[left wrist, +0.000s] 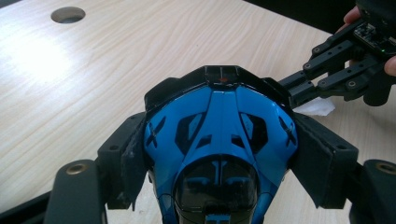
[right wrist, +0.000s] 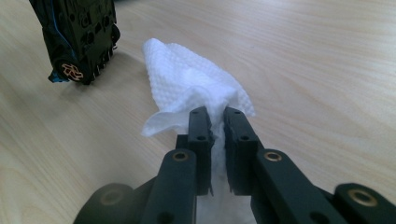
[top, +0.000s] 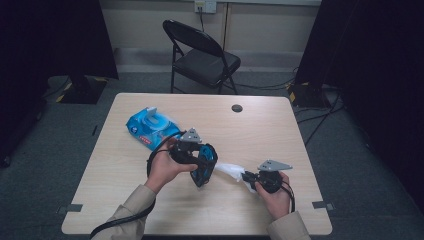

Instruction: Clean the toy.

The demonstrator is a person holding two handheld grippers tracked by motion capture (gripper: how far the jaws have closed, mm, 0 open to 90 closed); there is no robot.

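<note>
My left tongs (left wrist: 219,154) clamp a blue and black toy car (left wrist: 219,135) by its flanks, holding it on edge above the middle of the desk (top: 260,130), a little toward my near edge. My right tongs (right wrist: 215,122) are pinched nearly closed on a white wipe (right wrist: 191,84), which trails just beside the car on my right. I judge the wiping could go wrong in two ways: the glossy shell sits between the pads only at its sides, so a firm rub could twist it loose, and the wipe is bunched, so a hard jaw tip rather than cloth could scrape the paint. The left gripper view shows the car's shiny top and the pads on both flanks, while the right gripper view shows its dark underside with a wheel. From the high view I also see a blue pack of wipes (top: 150,127) lying toward the far left corner.
</note>
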